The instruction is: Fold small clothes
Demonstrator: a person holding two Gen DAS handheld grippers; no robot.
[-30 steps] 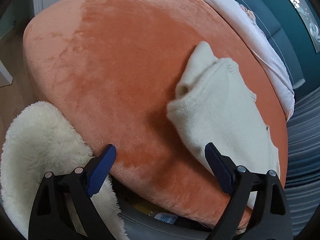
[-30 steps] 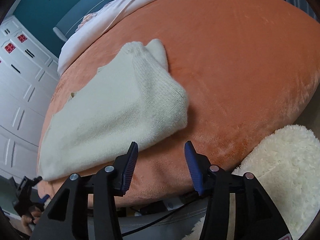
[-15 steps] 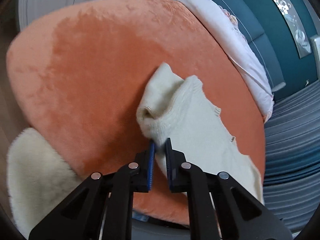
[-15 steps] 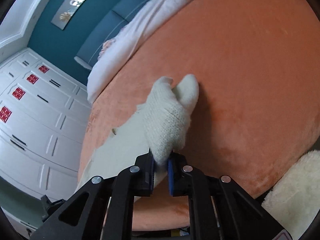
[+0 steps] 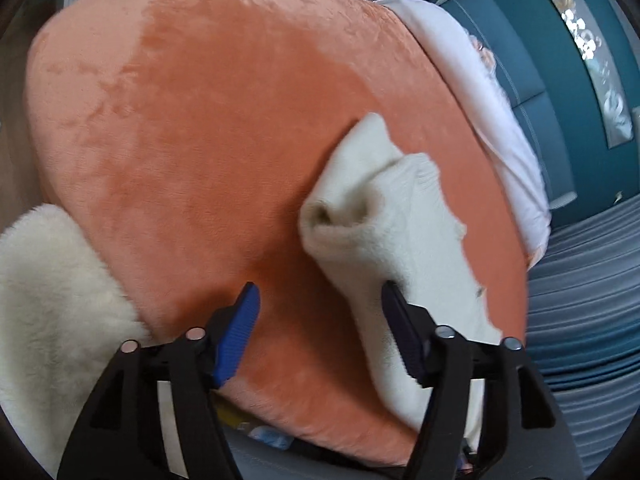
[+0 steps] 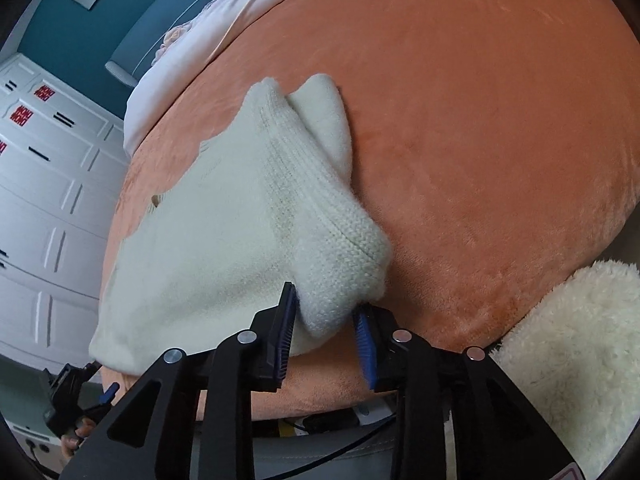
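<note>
Left wrist view, left to right: a fluffy white rug [image 5: 52,300] sat at the near left, partly under the edge of the orange plush bed cover [image 5: 224,128]. Your left claw [image 5: 320,332] was spread wide w/ nothing between its pads; its left pad hung over bare orange plush, its right pad [image 5: 400,332] sat against the near edge of the cream knit garment [image 5: 400,216]. The garment lay on the right half of the cover, a rolled, tube-like fold at its left end pointing toward the claw, the rest trailing off to the near right edge of the bed. A pale pink blanket [image 5: 492,112] ran along the far right side of the cover, w/ a teal wall [image 5: 568,92] beyond it.

Right wrist view, left to right: white panelled cabinet doors [image 6: 44,184] at the left, then the cream knit garment [image 6: 240,208] spread over the left part of the orange cover [image 6: 480,120]. Your right claw [image 6: 324,336] was partly spread, its pads straddling the garment's near ribbed corner, which drooped between them; can't tell if they were pressing it. The white rug [image 6: 572,360] showed at the near right.
</note>
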